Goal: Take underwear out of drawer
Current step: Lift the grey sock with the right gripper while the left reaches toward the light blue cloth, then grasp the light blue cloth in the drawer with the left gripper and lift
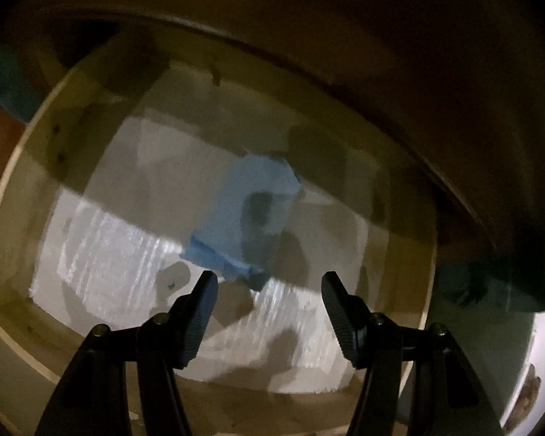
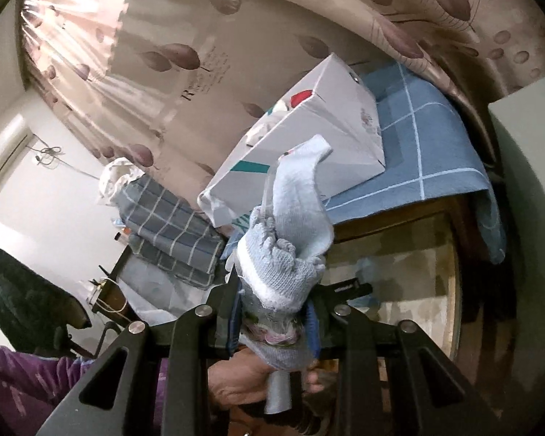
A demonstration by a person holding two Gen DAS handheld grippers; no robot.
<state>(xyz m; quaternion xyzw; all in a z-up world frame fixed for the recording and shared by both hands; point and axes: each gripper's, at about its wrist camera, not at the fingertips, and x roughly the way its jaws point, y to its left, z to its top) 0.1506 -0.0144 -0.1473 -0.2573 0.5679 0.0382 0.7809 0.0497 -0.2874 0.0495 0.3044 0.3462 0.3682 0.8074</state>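
Right now my left claw (image 1: 269,283) points down into the open drawer (image 1: 29,167), its fingers well apart with nothing between them. Below it, on the pale drawer floor, lies a folded light-blue piece (image 1: 236,214), probably underwear; blur keeps me from being sure. That piece sits near the middle of the drawer, just beyond the fingertips (image 1: 205,287), not touching them. Shadows of the claw fall across it and the liner. A dark wooden edge (image 1: 399,83) curves over the drawer's far side. On the right wrist view, my right claw (image 2: 272,290) is clamped on a bundle of pale blue knit fabric (image 2: 283,254), held up in the air clear of the drawer; a lighter blue flap of it sticks up past the fingers. Whether this bundle is underwear or socks I cannot tell. Under the claw I see a hand (image 2: 236,378) gripping the handle and a purple sleeve (image 2: 25,374) at lower left. Behind the bundle a white paper bag (image 2: 309,134) lies on a blue checked cloth (image 2: 428,152) over a wooden tabletop. A leaf-print curtain (image 2: 163,54) hangs behind, and folded grey checked fabric (image 2: 170,232) sits left of the bag.
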